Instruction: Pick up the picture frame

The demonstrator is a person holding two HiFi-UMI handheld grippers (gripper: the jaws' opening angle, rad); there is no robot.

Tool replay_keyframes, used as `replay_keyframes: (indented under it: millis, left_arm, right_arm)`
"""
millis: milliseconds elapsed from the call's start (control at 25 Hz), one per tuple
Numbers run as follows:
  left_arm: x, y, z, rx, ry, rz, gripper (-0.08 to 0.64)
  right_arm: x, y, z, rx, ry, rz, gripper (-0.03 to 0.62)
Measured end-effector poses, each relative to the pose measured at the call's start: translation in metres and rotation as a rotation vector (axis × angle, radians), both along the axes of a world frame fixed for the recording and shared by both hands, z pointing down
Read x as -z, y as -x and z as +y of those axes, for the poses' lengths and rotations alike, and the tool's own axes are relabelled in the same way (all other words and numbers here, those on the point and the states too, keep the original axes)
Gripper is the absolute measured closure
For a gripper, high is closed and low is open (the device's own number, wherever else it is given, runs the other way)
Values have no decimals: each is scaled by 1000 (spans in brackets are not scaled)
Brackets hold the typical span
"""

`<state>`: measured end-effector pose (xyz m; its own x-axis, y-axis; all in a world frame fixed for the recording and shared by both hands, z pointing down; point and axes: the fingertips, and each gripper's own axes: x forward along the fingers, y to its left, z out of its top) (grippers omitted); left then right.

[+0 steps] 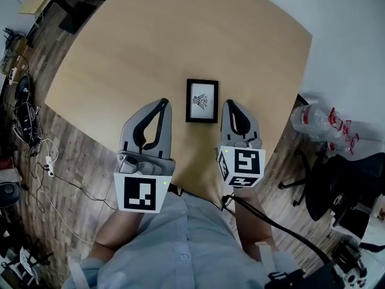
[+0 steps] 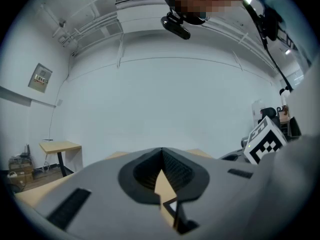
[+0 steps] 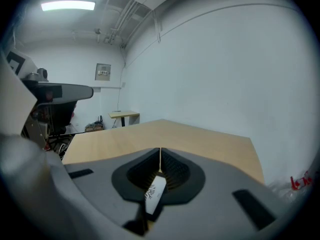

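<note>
The picture frame lies flat on the round wooden table, a black frame with a white mat and a small dark drawing. My left gripper hovers just left of it, jaws shut and empty. My right gripper hovers just right of it, also shut and empty. In the left gripper view the shut gripper shows a corner of the frame through the gap below the tips. The right gripper view has its gripper shut, with the frame visible beneath.
A black office chair and plastic bottles stand right of the table. Cables and gear lie on the wood floor at left. A small desk stands by the far wall. The table's near edge runs just under both grippers.
</note>
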<state>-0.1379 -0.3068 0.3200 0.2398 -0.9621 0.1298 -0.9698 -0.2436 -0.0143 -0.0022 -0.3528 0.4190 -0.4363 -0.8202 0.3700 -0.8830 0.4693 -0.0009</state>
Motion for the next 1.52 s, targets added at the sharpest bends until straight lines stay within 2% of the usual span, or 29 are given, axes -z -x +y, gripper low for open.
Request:
replay_keyframes:
  millis: [320,560,840,1080,1520]
  left_arm:
    - [-35,5,-24,-29,119,36,558]
    - [-65,13,-38,-30,204,40,558]
    - [-82,21,-56,-18,232,38,558]
    - [-86,22,-56,-18,247,47,558]
    - [-80,23,-55,-15,229,47,558]
  right_arm:
    - [-64,1,-16,-4,161,67,586]
    - [-107,3,-13,7,297,108,502]
    - [-135,0,-13,-16,399,138,491]
    - [-134,0,-11,-52,451,93,497]
    - [-138,-4,-12,-68,473,37,526]
